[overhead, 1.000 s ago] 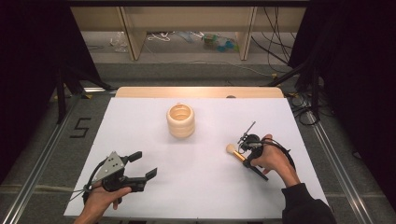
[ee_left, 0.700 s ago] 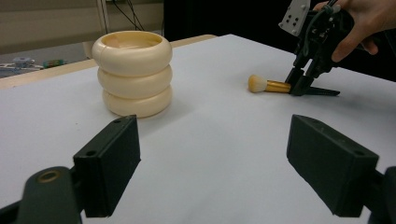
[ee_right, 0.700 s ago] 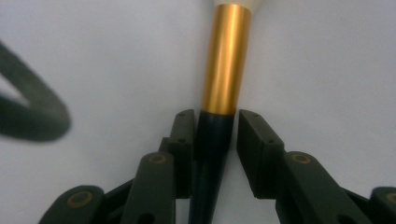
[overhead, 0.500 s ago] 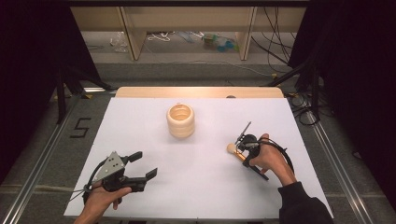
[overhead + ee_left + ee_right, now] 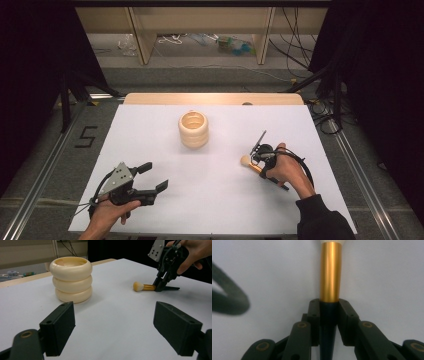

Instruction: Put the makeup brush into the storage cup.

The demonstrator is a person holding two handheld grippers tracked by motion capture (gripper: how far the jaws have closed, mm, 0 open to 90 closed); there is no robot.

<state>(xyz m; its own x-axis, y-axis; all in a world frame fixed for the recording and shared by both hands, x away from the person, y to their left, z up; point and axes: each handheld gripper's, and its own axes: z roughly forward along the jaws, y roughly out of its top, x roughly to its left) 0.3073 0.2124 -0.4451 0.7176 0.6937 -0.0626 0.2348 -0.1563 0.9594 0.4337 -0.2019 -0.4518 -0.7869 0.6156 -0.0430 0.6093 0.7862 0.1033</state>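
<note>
Gripping done — right tool (image 5: 261, 165) has just closed on brush (image 5: 248, 162) handle, brush lying on bench (image 5: 210, 200) w/ holder (image 5: 193, 129) apart. Left tool (image 5: 150, 180) open, idle. Lift & drop-in left, prob.

My right gripper (image 5: 261, 161) has just closed on the brush (image 5: 248, 162) lying on the white table (image 5: 220, 200); my left gripper (image 5: 153, 179) rests open.

Right gripper (image 5: 259, 161) low over table at right, pointing down, jaws just closed tight, clamped. Left gripper (image 5: 150, 179) near front left, level, jaws spread wide, hand (image 5: 111, 212) gripping from behind.
</note>
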